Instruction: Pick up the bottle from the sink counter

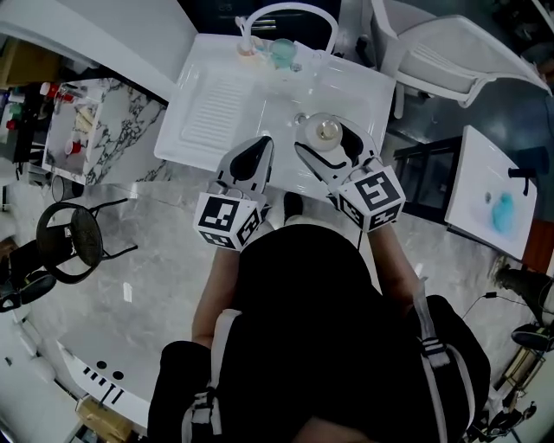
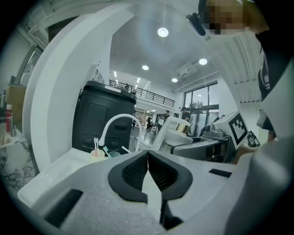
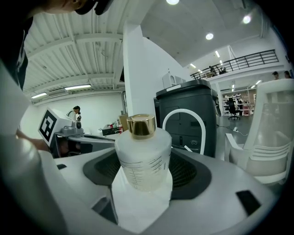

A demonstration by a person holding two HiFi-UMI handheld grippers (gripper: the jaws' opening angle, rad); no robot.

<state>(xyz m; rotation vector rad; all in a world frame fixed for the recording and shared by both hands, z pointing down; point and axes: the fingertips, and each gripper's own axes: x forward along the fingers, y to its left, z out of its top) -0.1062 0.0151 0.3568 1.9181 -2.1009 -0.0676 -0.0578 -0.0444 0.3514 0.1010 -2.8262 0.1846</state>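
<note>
A frosted bottle (image 1: 327, 131) with a gold cap stands upright between the jaws of my right gripper (image 1: 325, 138), over the white sink (image 1: 260, 112). In the right gripper view the bottle (image 3: 143, 158) fills the gap, and the dark pads (image 3: 193, 172) press its sides, so the right gripper (image 3: 144, 160) is shut on it. My left gripper (image 1: 265, 144) hovers just left of it above the sink's front edge. Its pads meet in the left gripper view, so the left gripper (image 2: 148, 155) is shut with nothing in it.
A white arched faucet (image 1: 290, 13) rises at the back of the sink, with a toothbrush cup (image 1: 248, 48) and a teal cup (image 1: 282, 52) beside it. A ribbed drainboard (image 1: 212, 108) lies left. A white chair (image 1: 450, 52) is back right, a black stool (image 1: 74, 238) left.
</note>
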